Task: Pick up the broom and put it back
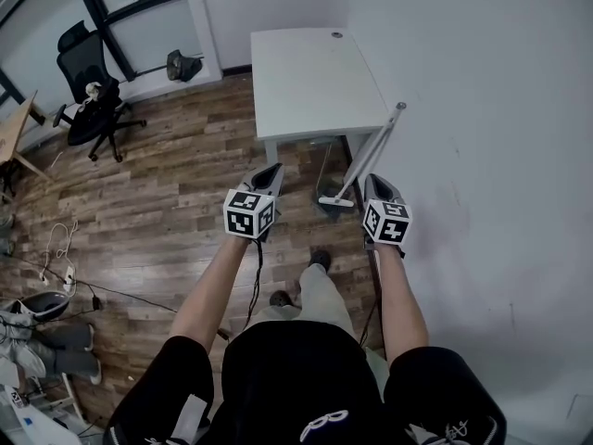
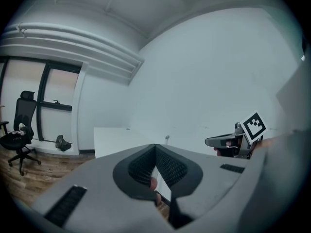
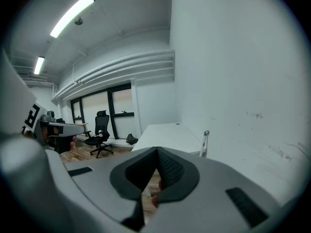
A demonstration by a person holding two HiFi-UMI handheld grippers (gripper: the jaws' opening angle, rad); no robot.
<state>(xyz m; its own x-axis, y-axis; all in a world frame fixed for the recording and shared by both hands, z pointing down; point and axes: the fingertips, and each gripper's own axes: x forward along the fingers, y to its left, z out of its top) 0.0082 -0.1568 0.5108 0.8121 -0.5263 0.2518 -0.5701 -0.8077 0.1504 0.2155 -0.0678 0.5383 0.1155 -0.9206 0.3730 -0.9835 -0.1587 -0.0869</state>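
Broom (image 3: 204, 142) btm hidden behind R gripper (image 3: 156, 148).

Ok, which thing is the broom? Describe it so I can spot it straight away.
Find the white desk against the white wall. Along the desk's right edge, next to the wall, the broom slants down to a flat head on the wood floor. It is the only long, thin, pale stick there.

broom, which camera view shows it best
The head view: the broom shows whole, head on the floor, handle leaning up beside the white desk. The right gripper view catches only the handle's top end; the left gripper view just its tip, tiny.
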